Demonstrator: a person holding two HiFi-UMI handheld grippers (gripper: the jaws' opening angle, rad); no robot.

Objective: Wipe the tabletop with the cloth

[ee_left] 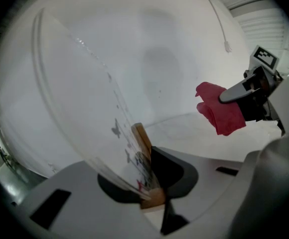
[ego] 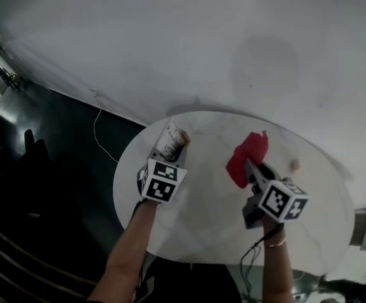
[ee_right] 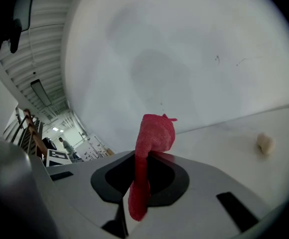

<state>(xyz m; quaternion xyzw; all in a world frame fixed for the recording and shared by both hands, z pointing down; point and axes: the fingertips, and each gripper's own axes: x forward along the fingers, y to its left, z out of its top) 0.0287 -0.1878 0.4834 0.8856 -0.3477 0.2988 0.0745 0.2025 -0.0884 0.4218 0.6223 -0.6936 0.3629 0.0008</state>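
Cloth (ego: 248, 156) — fuzzy, matt fabric; tabletop (ego: 202, 216) smooth, faintly glossy; cup (ego: 172, 141) clear plastic

It looks like a large industrial hall set up as a test space. Far off to the left, a ribbed ceiling (ee_right: 45, 49) with a strip light (ee_right: 40, 92) covers railings (ee_right: 27, 126), white cabinets (ee_right: 89, 143) and a standing person (ee_right: 64, 146). Nearby, a bare round white table (ego: 189, 226) meets a blank wall (ego: 170, 43) above a dark floor (ego: 57, 144) with a loose cable (ego: 98, 134).

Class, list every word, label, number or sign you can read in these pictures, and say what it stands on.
No text can be read anywhere.
Clear cup: dark and red print, too blurred to read.
Left marker cube and right marker cube: black-and-white square patterns only, no letters.
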